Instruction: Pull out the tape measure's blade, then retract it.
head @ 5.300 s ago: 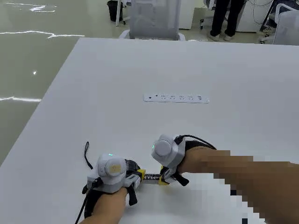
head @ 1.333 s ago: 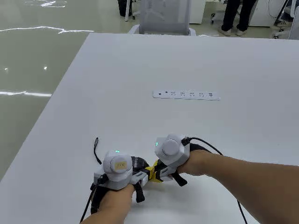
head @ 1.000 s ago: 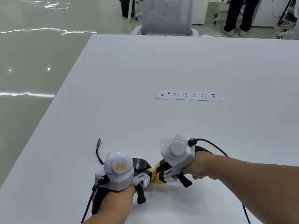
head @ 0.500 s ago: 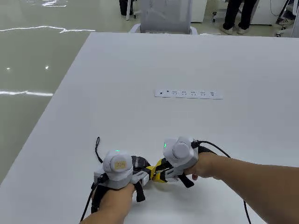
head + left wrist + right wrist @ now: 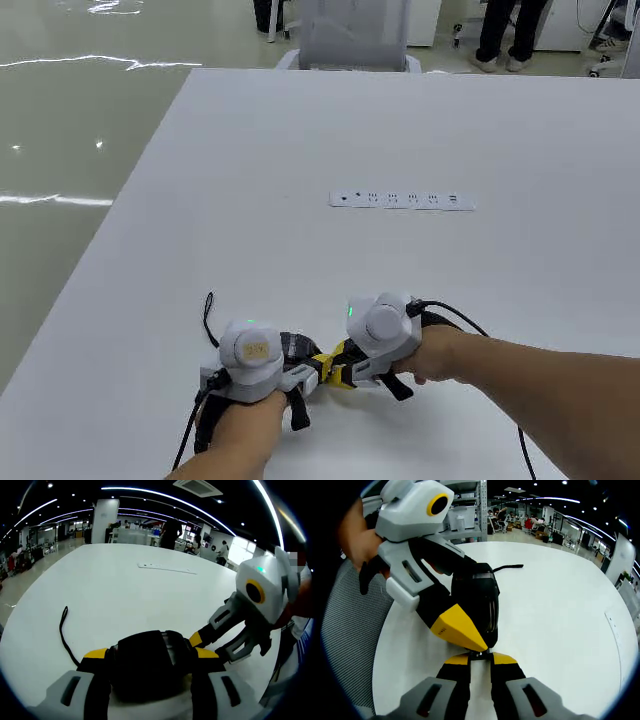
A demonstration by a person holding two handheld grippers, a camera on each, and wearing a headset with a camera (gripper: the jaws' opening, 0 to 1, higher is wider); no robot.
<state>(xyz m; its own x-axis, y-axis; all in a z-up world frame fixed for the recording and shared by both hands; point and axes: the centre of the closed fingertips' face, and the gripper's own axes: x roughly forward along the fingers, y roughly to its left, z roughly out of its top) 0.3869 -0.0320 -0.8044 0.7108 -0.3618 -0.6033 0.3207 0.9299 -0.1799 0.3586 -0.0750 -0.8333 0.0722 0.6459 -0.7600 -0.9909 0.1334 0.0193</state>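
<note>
The black tape measure [image 5: 150,672] sits between the yellow-tipped jaws of my left gripper [image 5: 151,652], which is shut on its body. In the right gripper view the case [image 5: 481,600] lies just ahead of my right gripper [image 5: 480,658], whose jaws are shut on the blade's end hook [image 5: 480,653] right at the case mouth. No length of blade shows between them. In the head view the left gripper [image 5: 312,372] and the right gripper [image 5: 340,374] meet tip to tip near the table's front edge, with the tape measure [image 5: 296,348] between them.
A white power strip [image 5: 402,199] lies mid-table, far beyond the grippers. The tape measure's black wrist strap [image 5: 207,318] trails left on the white table [image 5: 300,150]. A chair [image 5: 350,35] stands at the far edge, and a person stands behind it. The table's left edge runs close by.
Five seconds ago a short stretch of blade spanned the gap between the grippers; now the gap has closed and the blade is back in the case. Over the last second the grippers barely moved.
</note>
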